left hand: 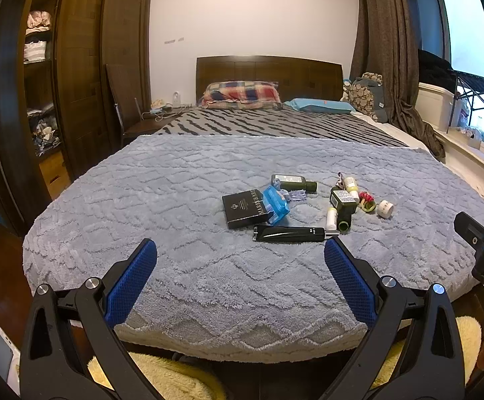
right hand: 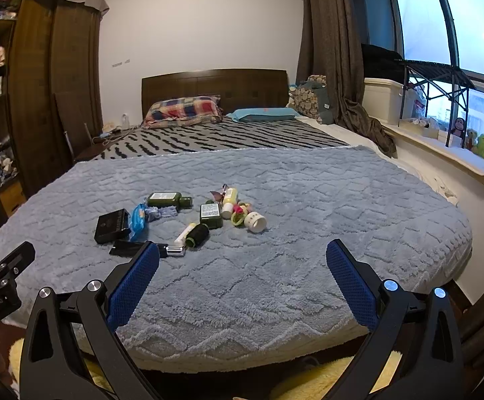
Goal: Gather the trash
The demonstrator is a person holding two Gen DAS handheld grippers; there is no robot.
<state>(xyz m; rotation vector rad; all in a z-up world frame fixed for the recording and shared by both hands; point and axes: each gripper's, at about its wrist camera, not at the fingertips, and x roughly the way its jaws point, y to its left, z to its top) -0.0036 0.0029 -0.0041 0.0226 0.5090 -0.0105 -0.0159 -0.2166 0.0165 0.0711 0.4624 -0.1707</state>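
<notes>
A cluster of trash lies on the grey-blue blanket (left hand: 175,200) on the bed. It holds a black box (left hand: 243,208), a blue packet (left hand: 276,204), a black tube (left hand: 292,234), a dark green bottle (left hand: 292,181), a second green bottle (left hand: 343,205) and a small white jar (left hand: 385,208). The same pile shows in the right wrist view: black box (right hand: 112,226), green bottle (right hand: 168,199), white jar (right hand: 256,221). My left gripper (left hand: 240,246) is open and empty, just short of the black tube. My right gripper (right hand: 242,250) is open and empty, near the pile's front.
A plaid pillow (left hand: 242,95) and a blue pillow (left hand: 322,105) lie by the wooden headboard. A wardrobe (left hand: 75,83) stands left. A window ledge with a white box (right hand: 383,100) and plush toys (right hand: 482,145) runs along the right. A yellow fluffy rug (left hand: 161,380) lies below the bed's foot.
</notes>
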